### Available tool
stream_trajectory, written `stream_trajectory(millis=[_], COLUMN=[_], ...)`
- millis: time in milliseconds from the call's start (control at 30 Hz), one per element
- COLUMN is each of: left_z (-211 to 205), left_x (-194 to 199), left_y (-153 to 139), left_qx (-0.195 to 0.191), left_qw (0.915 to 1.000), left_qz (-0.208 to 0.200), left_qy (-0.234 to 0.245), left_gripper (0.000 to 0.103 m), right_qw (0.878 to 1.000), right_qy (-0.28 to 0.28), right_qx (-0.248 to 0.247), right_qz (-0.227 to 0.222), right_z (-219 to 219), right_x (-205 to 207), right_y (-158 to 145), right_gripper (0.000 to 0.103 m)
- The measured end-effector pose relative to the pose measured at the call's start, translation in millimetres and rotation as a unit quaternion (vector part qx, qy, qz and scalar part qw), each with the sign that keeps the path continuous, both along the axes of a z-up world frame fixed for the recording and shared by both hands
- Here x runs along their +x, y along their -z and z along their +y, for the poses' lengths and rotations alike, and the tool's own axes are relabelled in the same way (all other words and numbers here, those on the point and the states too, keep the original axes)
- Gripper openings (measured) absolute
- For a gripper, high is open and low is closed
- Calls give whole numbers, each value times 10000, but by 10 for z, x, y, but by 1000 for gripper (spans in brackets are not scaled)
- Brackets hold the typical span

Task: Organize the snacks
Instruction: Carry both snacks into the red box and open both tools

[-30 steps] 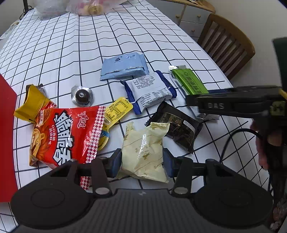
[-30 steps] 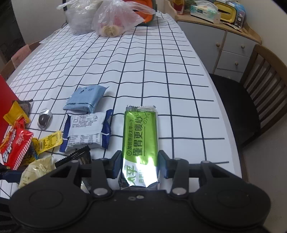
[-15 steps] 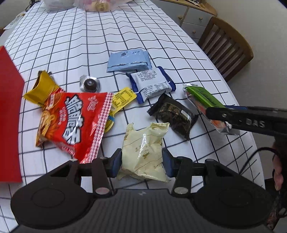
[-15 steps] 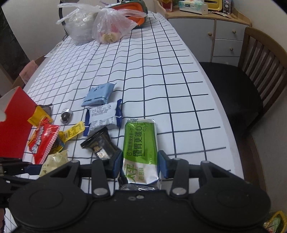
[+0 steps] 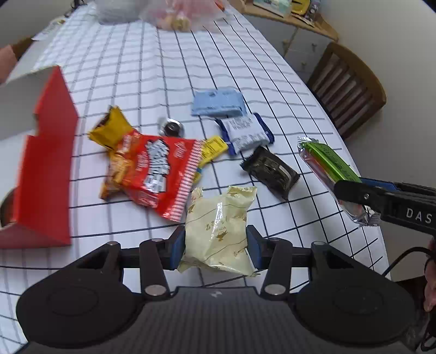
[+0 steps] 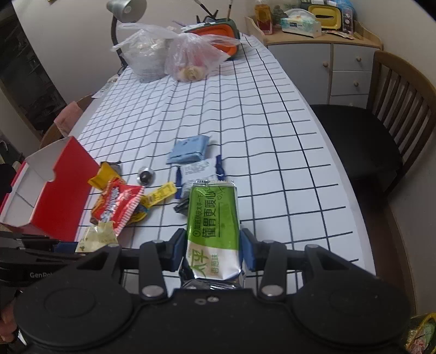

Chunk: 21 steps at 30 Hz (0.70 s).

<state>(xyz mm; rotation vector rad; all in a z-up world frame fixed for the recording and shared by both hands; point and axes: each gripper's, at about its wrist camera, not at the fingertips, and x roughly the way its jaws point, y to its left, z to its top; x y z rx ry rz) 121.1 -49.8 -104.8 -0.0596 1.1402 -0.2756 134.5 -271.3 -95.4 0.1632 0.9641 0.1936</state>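
White cloth with a black grid covers the bench (image 6: pixel 272 141), which fills both views. Only the right wrist view takes in the far end: two knotted plastic bags (image 6: pixel 174 51), an orange tub (image 6: pixel 218 32), a lamp (image 6: pixel 122 13) and a grey cabinet (image 6: pixel 327 68) past the far right corner. A wooden chair (image 6: pixel 403 122) stands off the right edge and shows in both views.

At the left edge sits an open red box (image 6: pixel 54 196); the right wrist view looks into its white inside, while the left wrist view shows mostly its red outer wall. Just beside the box lies a red bag (image 5: pixel 160 171) overlapping a gold packet (image 5: pixel 111 130) and a yellow sachet (image 5: pixel 212 148). Toward the middle lie a light blue pouch (image 5: pixel 218 102), a blue-and-white packet (image 5: pixel 245 133) and a small foil sweet (image 5: pixel 171 128). A black packet (image 5: pixel 269 171), plain in the left wrist view, is mostly hidden in the right one.

Both jaws of the left hand-held gripper (image 5: pixel 215 245) clamp a cream packet (image 5: pixel 220 228) near its bottom, above the near edge, its long axis running away from the camera. Those of the right hand-held gripper (image 6: pixel 212 247) pinch a green bar (image 6: pixel 212 226) by its near end, above the bench toward the near right corner, its long axis pointing toward the far edge.
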Motion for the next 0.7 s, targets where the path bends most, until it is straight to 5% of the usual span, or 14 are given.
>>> stream_trajectory(millis=[700], left_z=[1282], left_x=[-115], left_y=[-834], left_qx=[65], left_qw=[9945], left_qz=[-673], left_qy=[-797], left_gripper=[46], right_qw=[9927], right_qy=[-987], right_qx=[157], right_qz=[-682], right_z=[1420], right_x=[62], right_y=[-613], right_gripper=[41])
